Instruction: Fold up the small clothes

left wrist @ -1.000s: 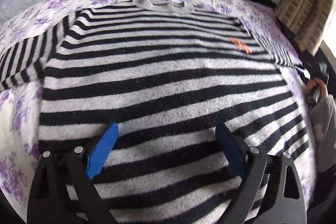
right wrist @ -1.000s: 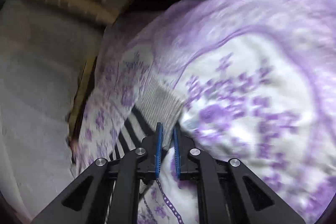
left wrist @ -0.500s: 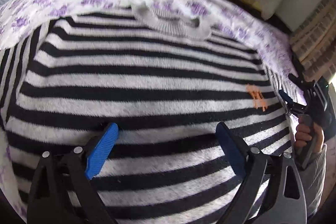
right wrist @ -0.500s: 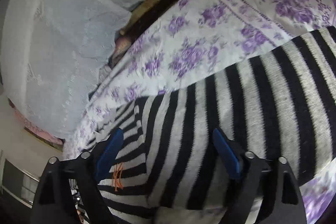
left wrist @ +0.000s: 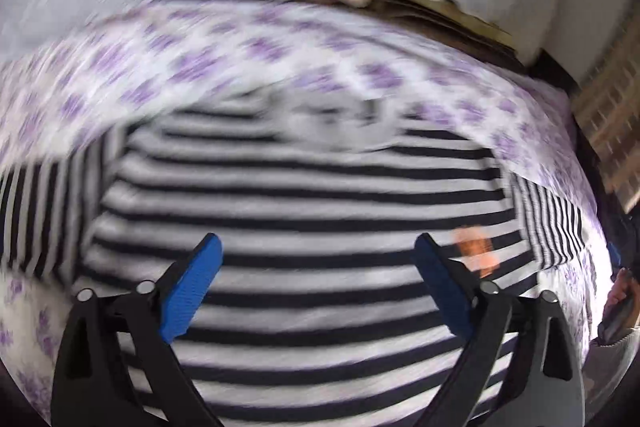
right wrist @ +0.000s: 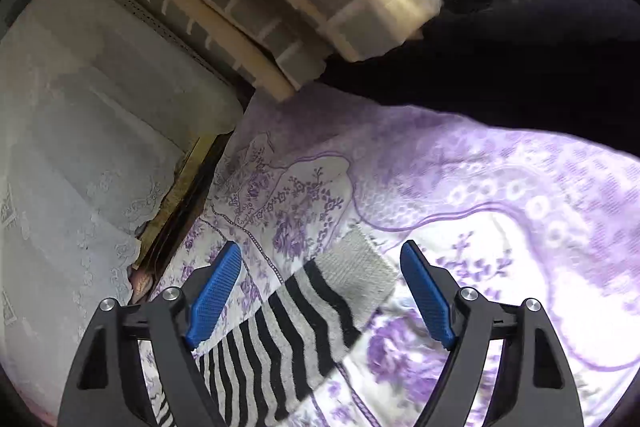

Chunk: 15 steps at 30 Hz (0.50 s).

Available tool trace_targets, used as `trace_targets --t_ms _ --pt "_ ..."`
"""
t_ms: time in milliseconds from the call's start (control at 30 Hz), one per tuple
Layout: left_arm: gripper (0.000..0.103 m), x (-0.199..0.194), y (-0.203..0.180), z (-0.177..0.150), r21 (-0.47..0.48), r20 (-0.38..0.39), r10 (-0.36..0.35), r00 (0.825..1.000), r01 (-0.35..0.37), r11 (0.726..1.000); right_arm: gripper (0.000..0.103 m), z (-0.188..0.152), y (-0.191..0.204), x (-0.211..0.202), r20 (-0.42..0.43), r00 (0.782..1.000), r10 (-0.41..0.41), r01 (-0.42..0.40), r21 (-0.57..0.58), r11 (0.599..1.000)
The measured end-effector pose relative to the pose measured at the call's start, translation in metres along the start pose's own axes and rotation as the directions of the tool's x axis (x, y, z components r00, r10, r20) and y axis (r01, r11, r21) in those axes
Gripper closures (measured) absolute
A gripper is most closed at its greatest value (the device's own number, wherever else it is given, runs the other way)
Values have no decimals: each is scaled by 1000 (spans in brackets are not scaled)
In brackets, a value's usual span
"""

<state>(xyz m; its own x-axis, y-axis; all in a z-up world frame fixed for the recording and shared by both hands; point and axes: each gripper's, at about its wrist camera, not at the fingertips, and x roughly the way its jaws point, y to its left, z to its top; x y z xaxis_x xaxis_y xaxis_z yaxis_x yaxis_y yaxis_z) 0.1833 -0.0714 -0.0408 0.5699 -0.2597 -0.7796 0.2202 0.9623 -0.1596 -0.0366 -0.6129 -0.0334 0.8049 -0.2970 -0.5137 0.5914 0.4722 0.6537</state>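
Both grippers are hanging wide open, the left gripper (left wrist: 316, 283) over the striped sweater's (left wrist: 304, 219) chest, the right gripper (right wrist: 320, 287) over its grey cuff (right wrist: 356, 271) lying on the floral bedspread (right wrist: 500, 227).

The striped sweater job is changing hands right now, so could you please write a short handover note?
Left gripper: open, holding nothing, over the striped sweater body.
Right gripper: open, holding nothing, with the sleeve's grey cuff lying between its fingers.
The sweater lies spread flat, face up, on the purple floral bedspread, both sleeves out to the sides.
Done: laid out.
Left: no fold shows yet; sleeves in, then the body.
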Motion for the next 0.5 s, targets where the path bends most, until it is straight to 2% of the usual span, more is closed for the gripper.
trace_targets --t_ms 33,100,167,233,333,400,500 --pt "6 4 -29 2 53 11 2 1000 -3 999 21 -1 -8 2 -15 1000 -2 2 15 1000" --pt "6 18 -76 5 145 16 -1 1000 -2 989 29 -4 -20 21 -76 997 -10 13 50 999" --pt "6 39 -114 5 217 5 14 1000 -15 976 61 -10 -33 40 -142 989 32 -14 128 992" --pt "6 63 -148 -2 254 -19 36 999 -30 967 70 -11 -42 39 -172 983 69 -39 168 985" --pt "4 98 -164 -13 262 -83 53 995 -29 965 74 -15 -41 50 -163 985 60 -34 160 987" --pt "4 102 -163 -18 256 -34 59 998 -48 965 77 -14 -42 54 -153 987 55 -30 157 987" --pt "4 101 -157 -17 241 -46 30 998 -18 970 85 -17 -33 67 -135 991 21 -6 110 994"
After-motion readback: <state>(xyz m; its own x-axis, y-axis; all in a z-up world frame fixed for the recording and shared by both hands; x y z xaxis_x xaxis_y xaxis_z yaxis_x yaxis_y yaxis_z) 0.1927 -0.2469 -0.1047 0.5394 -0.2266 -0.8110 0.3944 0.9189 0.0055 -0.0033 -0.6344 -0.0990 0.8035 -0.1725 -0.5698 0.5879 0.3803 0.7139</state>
